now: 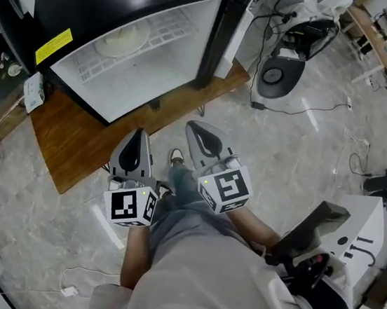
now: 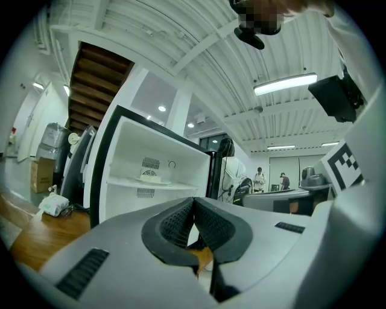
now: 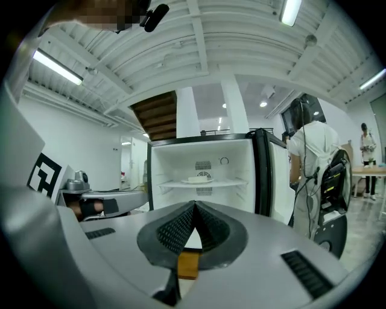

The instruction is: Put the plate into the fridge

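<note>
The small black fridge (image 1: pixel 137 16) stands open on a wooden platform (image 1: pixel 90 137). A white plate (image 1: pixel 122 38) with something pale on it rests on the fridge's wire shelf; both gripper views show the same plate (image 2: pixel 149 177) (image 3: pixel 198 178) on that shelf. My left gripper (image 1: pixel 137 141) and right gripper (image 1: pixel 202 134) hover side by side in front of the fridge, well short of it. Each has its jaws shut, tips touching, with nothing between them. In the gripper views the left gripper (image 2: pixel 193 202) and right gripper (image 3: pixel 194 206) point toward the open fridge.
The fridge door (image 3: pixel 274 175) stands open at the right. A black device with cables (image 1: pixel 284 67) lies on the marble floor behind. A crumpled white object (image 1: pixel 33 91) sits on the platform's left. People (image 2: pixel 259 178) stand far off.
</note>
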The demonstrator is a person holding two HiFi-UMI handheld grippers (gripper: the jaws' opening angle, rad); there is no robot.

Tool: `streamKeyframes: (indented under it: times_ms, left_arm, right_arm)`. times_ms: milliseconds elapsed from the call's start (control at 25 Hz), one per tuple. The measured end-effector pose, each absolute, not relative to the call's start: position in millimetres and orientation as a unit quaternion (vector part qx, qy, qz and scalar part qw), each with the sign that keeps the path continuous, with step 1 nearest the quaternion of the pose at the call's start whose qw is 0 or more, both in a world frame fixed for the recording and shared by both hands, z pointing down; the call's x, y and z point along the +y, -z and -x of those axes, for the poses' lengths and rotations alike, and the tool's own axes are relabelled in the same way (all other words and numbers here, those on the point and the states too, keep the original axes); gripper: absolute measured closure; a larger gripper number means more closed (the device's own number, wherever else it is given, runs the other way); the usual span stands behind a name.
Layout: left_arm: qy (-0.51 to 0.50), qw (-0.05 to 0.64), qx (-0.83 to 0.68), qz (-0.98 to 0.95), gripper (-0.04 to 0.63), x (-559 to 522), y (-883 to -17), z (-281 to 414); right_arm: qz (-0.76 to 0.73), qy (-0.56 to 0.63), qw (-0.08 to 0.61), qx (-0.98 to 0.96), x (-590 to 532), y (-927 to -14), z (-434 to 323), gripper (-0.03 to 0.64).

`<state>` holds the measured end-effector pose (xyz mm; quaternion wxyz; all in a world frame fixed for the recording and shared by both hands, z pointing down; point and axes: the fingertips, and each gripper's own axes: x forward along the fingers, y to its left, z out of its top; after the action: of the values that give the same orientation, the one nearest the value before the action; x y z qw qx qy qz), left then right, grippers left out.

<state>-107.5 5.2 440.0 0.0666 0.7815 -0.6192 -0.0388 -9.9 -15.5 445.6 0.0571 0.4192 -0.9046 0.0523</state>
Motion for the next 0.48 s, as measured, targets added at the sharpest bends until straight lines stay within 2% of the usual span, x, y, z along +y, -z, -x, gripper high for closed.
streamKeyframes:
  times_ms: [480]
  left_arm:
    - [0.045,0.073,-0.600,-0.796,0.577,28.7,-443.3,70.1]
  right_arm:
    - [-0.417,-0.041,0.060,-0.906,18.2,-441.3,-9.8,0.600]
